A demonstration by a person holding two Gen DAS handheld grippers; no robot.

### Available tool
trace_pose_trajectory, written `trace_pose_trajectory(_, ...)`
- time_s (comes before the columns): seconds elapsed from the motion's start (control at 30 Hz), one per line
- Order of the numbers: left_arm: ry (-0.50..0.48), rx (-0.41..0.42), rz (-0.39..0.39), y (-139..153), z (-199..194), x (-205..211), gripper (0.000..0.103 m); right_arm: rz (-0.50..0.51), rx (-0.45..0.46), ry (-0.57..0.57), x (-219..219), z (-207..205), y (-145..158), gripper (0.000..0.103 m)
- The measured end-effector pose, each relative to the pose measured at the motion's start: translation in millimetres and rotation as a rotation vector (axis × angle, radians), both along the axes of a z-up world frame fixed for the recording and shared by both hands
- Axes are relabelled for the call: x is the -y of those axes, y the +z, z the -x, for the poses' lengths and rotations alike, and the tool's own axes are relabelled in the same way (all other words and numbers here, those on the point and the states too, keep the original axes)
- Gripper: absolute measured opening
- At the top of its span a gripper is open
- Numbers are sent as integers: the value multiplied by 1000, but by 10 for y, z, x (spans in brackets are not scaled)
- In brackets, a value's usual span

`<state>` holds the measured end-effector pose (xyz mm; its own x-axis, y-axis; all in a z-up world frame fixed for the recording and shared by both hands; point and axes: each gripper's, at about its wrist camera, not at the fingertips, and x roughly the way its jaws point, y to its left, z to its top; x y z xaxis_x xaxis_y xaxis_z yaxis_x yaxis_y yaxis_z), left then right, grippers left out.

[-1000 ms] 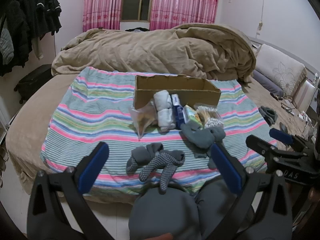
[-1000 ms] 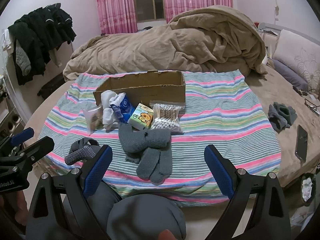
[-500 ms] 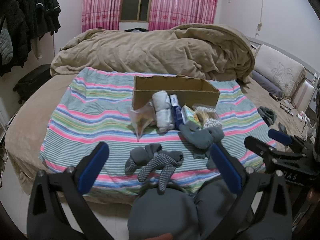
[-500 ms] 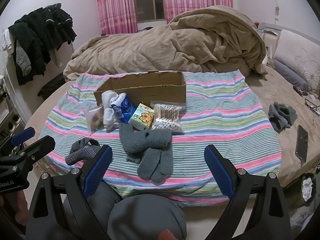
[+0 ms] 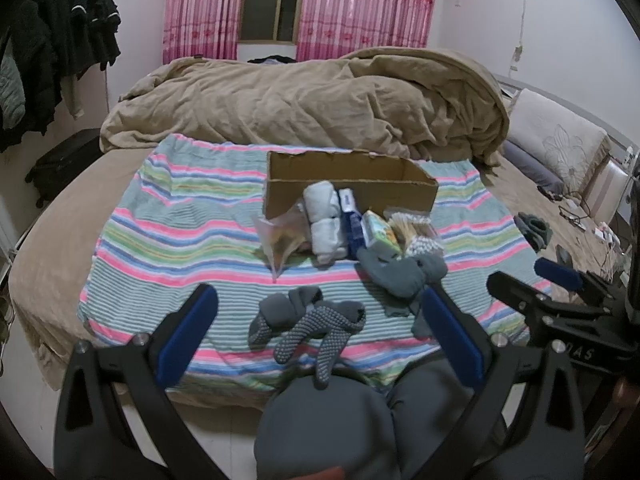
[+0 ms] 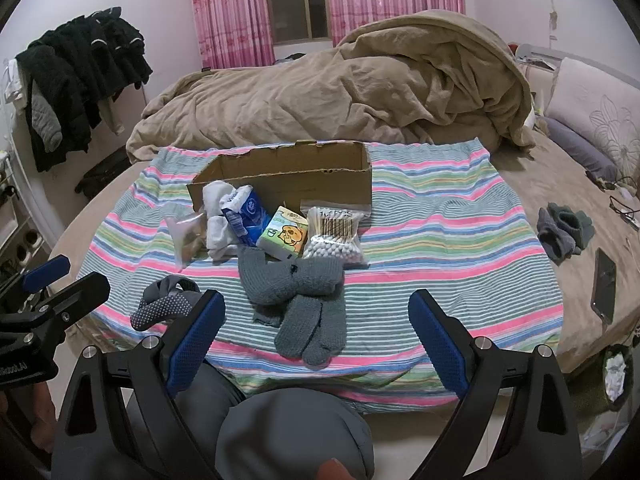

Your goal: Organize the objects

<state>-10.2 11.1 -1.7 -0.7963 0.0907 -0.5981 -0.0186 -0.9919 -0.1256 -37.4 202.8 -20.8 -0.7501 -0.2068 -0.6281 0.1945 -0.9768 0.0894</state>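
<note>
Socks and small packets lie on a striped blanket (image 5: 168, 240) ahead of both tools. Left wrist view: left gripper (image 5: 318, 338) spread wide, holding nothing, hovering above the person's grey-clad knees. Directly ahead between its fingers, a dotted grey sock pair (image 5: 312, 324) at the near blanket edge. Beyond and slightly right, a plain grey sock pair (image 5: 400, 276), partly behind the right finger. Farther ahead, a row touching an open cardboard box (image 5: 348, 188): clear bag (image 5: 280, 236), white rolled socks (image 5: 324, 220), blue packet (image 5: 352, 220), green tissue pack (image 5: 380, 232), cotton swab bag (image 5: 420, 236). Right gripper (image 5: 536, 280) visible off to the right. Right wrist view: right gripper (image 6: 316, 334) likewise spread, empty. Plain grey sock pair (image 6: 296, 296) straight ahead between the fingers; dotted grey sock pair (image 6: 166, 304) ahead-left, just beyond the left finger. Cardboard box (image 6: 288, 176) farther ahead, with cotton swab bag (image 6: 334, 236) and green tissue pack (image 6: 282, 232) in front of it. Phone (image 6: 603, 284) far right on the brown sheet.
</note>
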Motion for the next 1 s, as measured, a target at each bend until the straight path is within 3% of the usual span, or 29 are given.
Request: trace_pose_trajectory(1.0, -12, 2, 6, -25, 70, -23, 103, -2, 6, 3, 16, 29, -51, 95)
